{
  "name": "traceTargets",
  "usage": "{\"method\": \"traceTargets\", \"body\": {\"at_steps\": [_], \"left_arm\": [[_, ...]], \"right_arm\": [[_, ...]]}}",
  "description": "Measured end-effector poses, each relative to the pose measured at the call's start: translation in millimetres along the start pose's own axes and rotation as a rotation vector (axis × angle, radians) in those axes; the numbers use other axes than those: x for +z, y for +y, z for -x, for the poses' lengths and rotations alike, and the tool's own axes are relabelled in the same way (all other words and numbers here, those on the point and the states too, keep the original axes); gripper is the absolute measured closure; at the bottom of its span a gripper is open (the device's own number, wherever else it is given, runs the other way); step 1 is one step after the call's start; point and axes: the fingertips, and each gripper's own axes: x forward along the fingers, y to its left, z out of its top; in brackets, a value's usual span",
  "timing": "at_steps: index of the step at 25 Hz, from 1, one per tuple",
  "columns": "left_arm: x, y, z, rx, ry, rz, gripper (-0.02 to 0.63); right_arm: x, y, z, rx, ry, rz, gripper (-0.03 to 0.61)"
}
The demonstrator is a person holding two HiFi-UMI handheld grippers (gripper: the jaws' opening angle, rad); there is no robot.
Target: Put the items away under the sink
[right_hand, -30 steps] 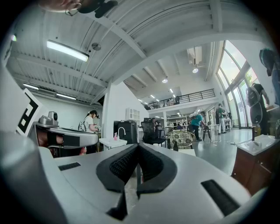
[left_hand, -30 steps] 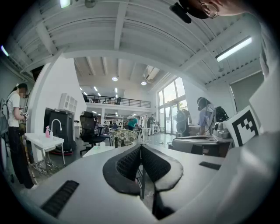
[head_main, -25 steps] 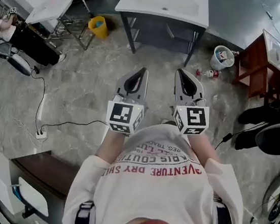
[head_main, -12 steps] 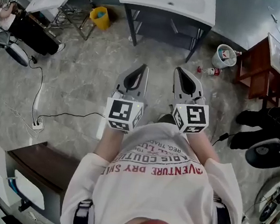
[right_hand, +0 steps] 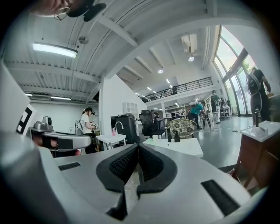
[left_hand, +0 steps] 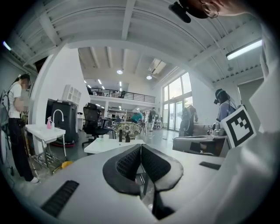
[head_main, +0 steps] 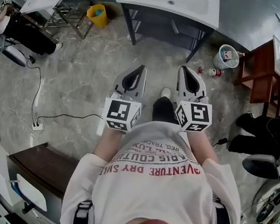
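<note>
Both pairs of jaws are pressed shut with nothing between them. The left gripper (head_main: 139, 73) and right gripper (head_main: 185, 72) are held side by side, pointing towards the sink (head_main: 170, 0). A bottle (head_main: 210, 71) lies on the floor (head_main: 83, 76) just beside a white pail (head_main: 225, 56), to the right of the sink's dark stand. A brown table (head_main: 252, 72) stands further right. A yellow bin (head_main: 97, 13) sits left of the sink. A power strip (head_main: 37, 125) and its cable lie on the grey marbled floor.
</note>
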Motion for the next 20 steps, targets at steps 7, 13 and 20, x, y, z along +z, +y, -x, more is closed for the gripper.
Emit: {"method": "traceTargets", "body": {"at_steps": [7, 13, 20], "left_arm": [[19.7, 31.6, -89.3, 0.024, 0.004, -0.005, 0.591], [44.0, 58.2, -182.6, 0.051, 0.003, -0.009, 0.591], [54.5, 80.5, -271.5, 0.09, 0.012, -0.008, 0.591]], "right_arm": [[20.2, -56.9, -84.5, 0.013, -0.004, -0.011, 0.554], [44.4, -116.4, -167.6, 0.044, -0.001, -0.004, 0.554], [57.0, -184.4, -243.0, 0.058, -0.002, -0.022, 0.554]]}}
